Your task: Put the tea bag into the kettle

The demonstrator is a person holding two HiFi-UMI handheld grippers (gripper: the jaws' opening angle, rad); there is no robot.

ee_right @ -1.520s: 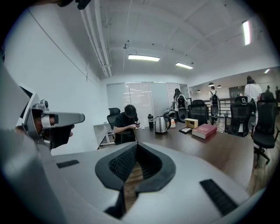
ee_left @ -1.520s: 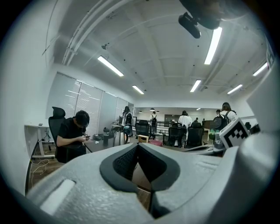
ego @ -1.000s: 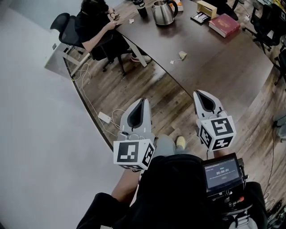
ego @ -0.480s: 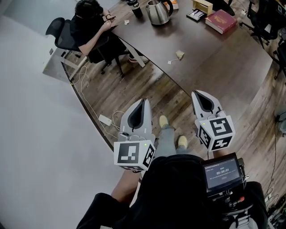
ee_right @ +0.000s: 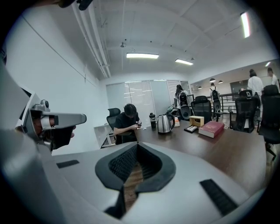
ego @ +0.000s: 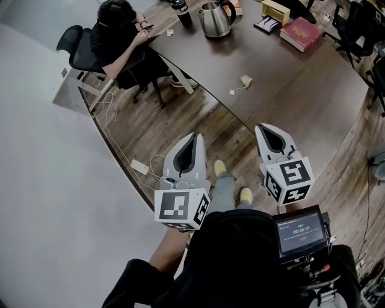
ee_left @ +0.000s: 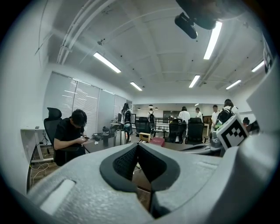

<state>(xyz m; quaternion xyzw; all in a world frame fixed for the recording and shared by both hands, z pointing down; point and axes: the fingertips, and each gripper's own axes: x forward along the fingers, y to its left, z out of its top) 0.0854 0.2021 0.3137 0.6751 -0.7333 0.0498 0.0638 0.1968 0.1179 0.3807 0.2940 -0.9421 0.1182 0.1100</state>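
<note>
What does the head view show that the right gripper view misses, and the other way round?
Only the head view shows the tea bag on the table and the wearer's yellow shoes. Only the right gripper view shows ceiling lights and people standing far off. Both show the kettle, the red book and the seated person.

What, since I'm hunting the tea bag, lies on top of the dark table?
The tea bag lies near the table edge; beyond stand a kettle, black bottle and red book. The kettle's inside is hidden.

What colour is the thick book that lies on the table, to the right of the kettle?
The book is dark red; the head view shows it best.
</note>
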